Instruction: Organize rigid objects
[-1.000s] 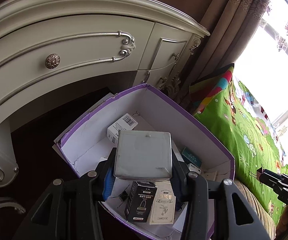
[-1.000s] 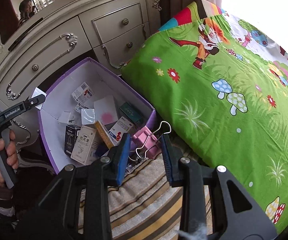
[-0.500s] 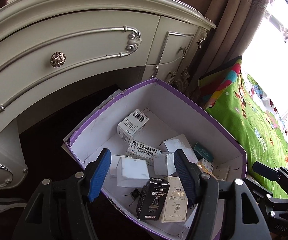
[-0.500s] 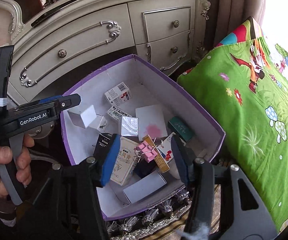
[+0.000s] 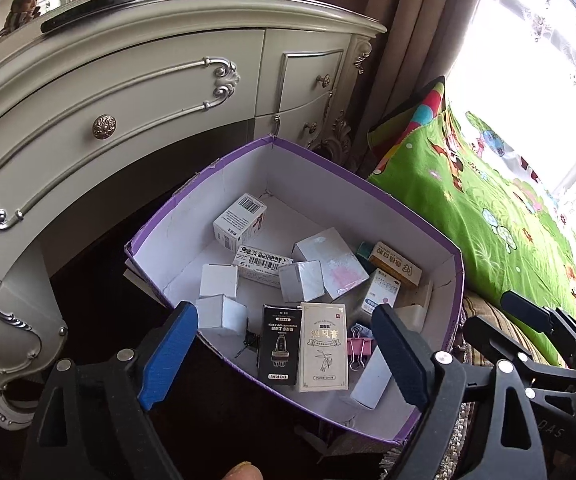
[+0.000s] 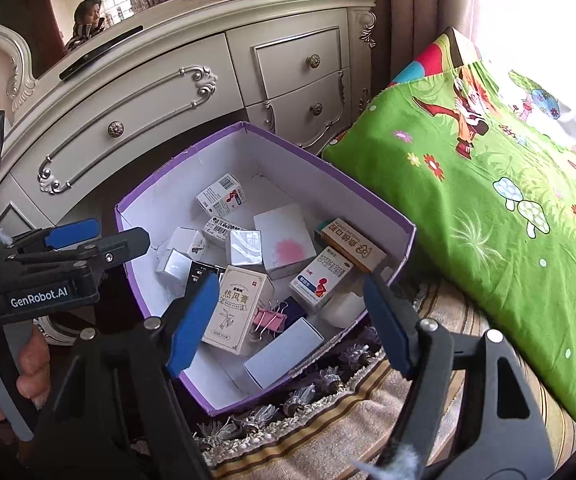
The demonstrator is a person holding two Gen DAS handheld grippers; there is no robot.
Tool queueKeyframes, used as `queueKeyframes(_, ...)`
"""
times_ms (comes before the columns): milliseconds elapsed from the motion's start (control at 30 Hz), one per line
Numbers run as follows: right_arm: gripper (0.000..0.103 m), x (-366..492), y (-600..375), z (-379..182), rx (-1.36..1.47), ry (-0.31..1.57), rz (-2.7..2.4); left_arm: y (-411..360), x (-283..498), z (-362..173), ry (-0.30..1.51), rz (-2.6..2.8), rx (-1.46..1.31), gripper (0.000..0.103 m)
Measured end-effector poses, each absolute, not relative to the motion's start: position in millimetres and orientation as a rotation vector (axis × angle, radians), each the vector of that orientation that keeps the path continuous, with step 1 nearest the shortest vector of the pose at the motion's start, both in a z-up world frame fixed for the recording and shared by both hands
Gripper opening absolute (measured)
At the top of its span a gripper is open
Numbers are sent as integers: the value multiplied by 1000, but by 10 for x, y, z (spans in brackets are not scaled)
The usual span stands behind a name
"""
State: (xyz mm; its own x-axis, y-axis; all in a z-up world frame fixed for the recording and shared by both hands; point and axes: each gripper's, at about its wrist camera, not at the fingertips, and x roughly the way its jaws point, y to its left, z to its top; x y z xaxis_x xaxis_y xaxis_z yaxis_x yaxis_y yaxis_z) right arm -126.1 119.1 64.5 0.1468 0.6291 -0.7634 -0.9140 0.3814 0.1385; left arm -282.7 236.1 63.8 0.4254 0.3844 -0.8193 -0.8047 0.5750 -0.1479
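Below the empty right gripper (image 6: 288, 320), pink binder clip (image 6: 268, 319) inside purple box (image 6: 406, 236).

Box: a purple box (image 6: 402, 240) is seen on the floor, left of a green bedspread (image 6: 488, 208).
Clip: a pink binder clip (image 6: 268, 320) is lodged among cartons near the front wall.
Right gripper (image 6: 288, 320): its jaws have just been opening; nothing is gripped.

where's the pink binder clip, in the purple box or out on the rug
In the box. The pink binder clip lies on the floor of the purple box, beside the beige carton; no gripper touches it.
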Motion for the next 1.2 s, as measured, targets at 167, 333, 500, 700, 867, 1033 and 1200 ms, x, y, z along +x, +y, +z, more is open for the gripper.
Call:
queueKeyframes(167, 79, -1258, 1018, 583, -360, 864, 1148, 2159, -2934, 712, 842, 831, -557, 94)
queueKeyframes(333, 80, -1251, 948, 574, -346, 864, 1147, 2129, -2890, 735, 858, 873, -523, 95)
queueKeyframes(500, 80, -1251, 945, 560, -348, 865, 1149, 2124, -2839, 766, 859, 876, -501, 95)
queueKeyframes(700, 80, -1247, 952, 540, -351, 871, 1147, 2139, -2842, 714, 872, 879, -513, 96)
queueKeyframes(867, 80, -1239, 953, 525, -353, 875, 1147, 2142, -2835, 699, 876, 879, -516, 96)
queueKeyframes(1033, 80, -1239, 956, 509, -353, 877, 1148, 2156, -2846, 682, 874, 884, -520, 96)
queueKeyframes(1200, 80, -1245, 961, 489, -356, 882, 1150, 2164, -2830, 684, 863, 905, -499, 96)
